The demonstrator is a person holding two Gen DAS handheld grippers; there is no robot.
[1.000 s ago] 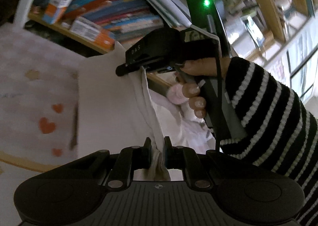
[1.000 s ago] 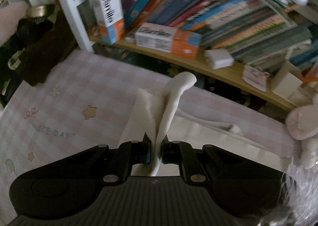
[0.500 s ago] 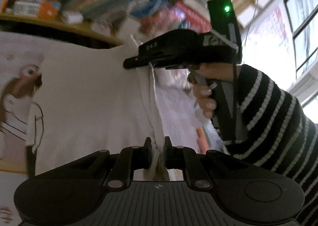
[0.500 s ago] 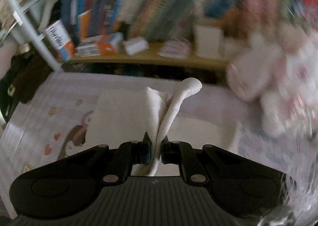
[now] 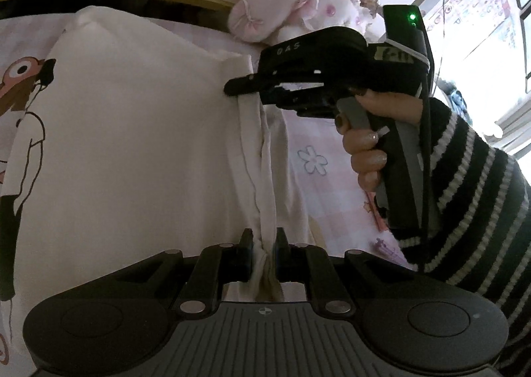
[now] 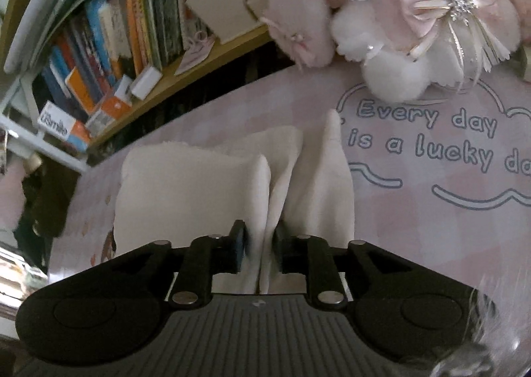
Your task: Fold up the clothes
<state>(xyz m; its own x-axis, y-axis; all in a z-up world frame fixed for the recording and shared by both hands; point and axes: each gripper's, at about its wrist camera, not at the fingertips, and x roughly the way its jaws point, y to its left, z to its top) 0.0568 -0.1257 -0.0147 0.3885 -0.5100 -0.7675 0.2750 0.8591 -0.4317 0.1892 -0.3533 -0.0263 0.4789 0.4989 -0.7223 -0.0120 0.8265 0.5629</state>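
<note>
The left gripper [image 5: 263, 249] has its jaws pressed together on a bunched edge of one white T-shirt [image 5: 132, 151], the cloth pinched between them and running straight ahead as a taut fold. The shirt's body spreads to the left of that fold over a pink checked cover [image 5: 318, 184], its cartoon print [image 5: 20, 131] showing at the far left. At the far end of the same fold, the right gripper [image 5: 244, 85], held by a hand [image 5: 368, 151] in a striped sleeve [image 5: 478, 197], has its jaws nipped shut on the shirt. In the right wrist view those jaws [image 6: 260, 244] pinch gathered folds that rise ahead of them. One plush toy [image 6: 398, 18] sits beyond, and one bookshelf [image 6: 139, 45] stands behind.
</note>
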